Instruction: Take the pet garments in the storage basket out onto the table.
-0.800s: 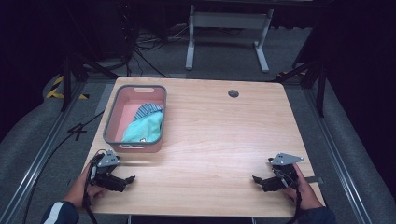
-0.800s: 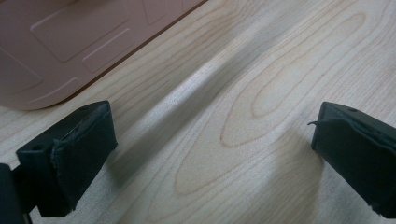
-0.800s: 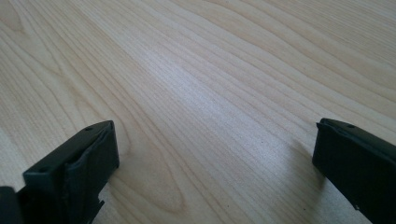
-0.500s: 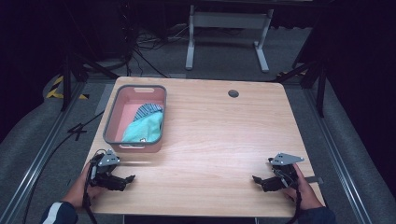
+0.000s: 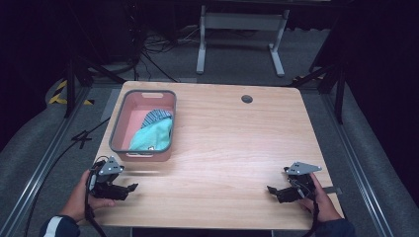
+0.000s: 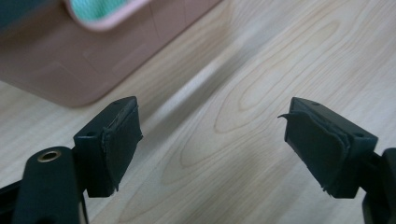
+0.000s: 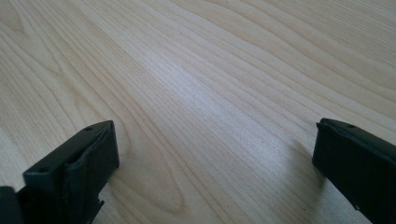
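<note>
A pink basket with a grey rim stands at the table's left side, holding a teal cloth and a striped blue cloth. My left gripper rests near the front left corner, just in front of the basket, open with nothing between its jaws. The basket's pink wall fills the upper left of the left gripper view. My right gripper sits near the front right corner, open over bare wood.
The wooden table has a dark round cable hole at the back. A white stand and cables lie on the floor beyond. Metal rails run along both sides of the table.
</note>
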Available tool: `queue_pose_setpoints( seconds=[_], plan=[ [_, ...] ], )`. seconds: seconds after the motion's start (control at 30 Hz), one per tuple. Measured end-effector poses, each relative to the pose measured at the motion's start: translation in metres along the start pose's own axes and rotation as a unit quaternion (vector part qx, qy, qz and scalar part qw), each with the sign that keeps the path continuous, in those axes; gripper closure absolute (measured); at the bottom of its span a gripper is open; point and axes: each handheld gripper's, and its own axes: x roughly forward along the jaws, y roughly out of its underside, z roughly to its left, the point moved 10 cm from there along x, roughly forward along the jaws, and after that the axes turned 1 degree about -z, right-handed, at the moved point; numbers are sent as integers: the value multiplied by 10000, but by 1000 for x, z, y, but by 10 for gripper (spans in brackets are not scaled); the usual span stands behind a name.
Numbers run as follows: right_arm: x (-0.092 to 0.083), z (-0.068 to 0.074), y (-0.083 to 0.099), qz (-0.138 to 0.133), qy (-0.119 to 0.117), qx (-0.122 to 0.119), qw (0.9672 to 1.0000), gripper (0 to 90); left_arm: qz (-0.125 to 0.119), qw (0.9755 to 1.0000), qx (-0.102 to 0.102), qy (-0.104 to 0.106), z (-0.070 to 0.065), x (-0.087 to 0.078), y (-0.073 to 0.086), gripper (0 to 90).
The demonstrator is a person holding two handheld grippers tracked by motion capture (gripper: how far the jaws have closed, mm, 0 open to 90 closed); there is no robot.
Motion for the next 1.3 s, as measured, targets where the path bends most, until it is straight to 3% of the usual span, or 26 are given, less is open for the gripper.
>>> queue_pose_setpoints(
  seconds=[0.2, 0.3, 0.47, 0.57, 0.6, 0.67, 0.83, 0.93, 1.1, 1.3],
  plan=[
    [0, 0, 0, 0, 0, 1, 10000, 6, -431, 9988, 122, -189, -2, -26, -28, 190],
    [0, 0, 0, 1, -2, -1, 10000, 6, -659, 9975, -5, -259, 1, -32, -40, 185],
    [0, 0, 0, 2, -4, 1, 10000, 6, -767, 9966, -27, -285, 5, -41, -52, 165],
    [0, 0, 0, 2, -4, 1, 10000, 6, -820, 9950, -112, -554, 14, -45, -60, 164],
    [0, 0, 0, 3, -5, 2, 10000, 6, -824, 9950, -161, -541, 15, -45, -62, 162],
    [0, 0, 0, 0, -2, -3, 10000, 6, -733, 9962, -91, -466, 16, -46, -67, 159],
    [0, 0, 0, 2, -2, -1, 10000, 6, -668, 9960, 34, -600, 19, -47, -81, 158],
    [0, 0, 0, 2, -2, -1, 10000, 6, -407, 9968, 164, -668, 26, -44, -90, 177],
    [0, 0, 0, 2, -1, -3, 10000, 6, -271, 9967, 107, -762, 40, -36, -105, 201],
    [0, 0, 0, 2, -2, 0, 10000, 6, -154, 9976, 50, -673, 49, -27, -121, 194]
  ],
)
